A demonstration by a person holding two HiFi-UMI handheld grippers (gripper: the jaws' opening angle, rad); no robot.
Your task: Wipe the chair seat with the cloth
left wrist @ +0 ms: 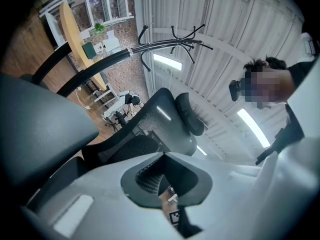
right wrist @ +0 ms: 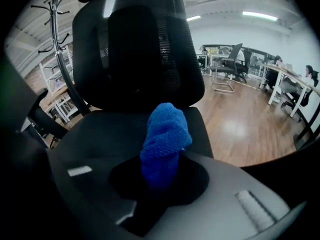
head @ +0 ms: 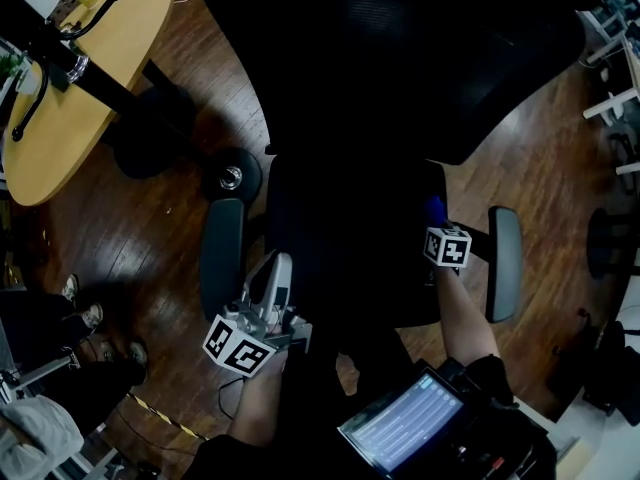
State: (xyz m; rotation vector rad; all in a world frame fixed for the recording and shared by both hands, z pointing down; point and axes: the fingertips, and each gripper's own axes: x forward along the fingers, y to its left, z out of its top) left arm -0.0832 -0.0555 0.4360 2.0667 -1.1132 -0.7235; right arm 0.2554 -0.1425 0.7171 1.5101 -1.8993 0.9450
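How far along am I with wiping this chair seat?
Done: the blue cloth is clamped in the right gripper. In hand: it hangs over the chair seat, contact unclear. Left: the wiping itself; nothing shows how much is wiped.

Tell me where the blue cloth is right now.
The bunched blue cloth is clamped in the right tool, at the right side of the black chair seat in the head view, near the grey right armrest.
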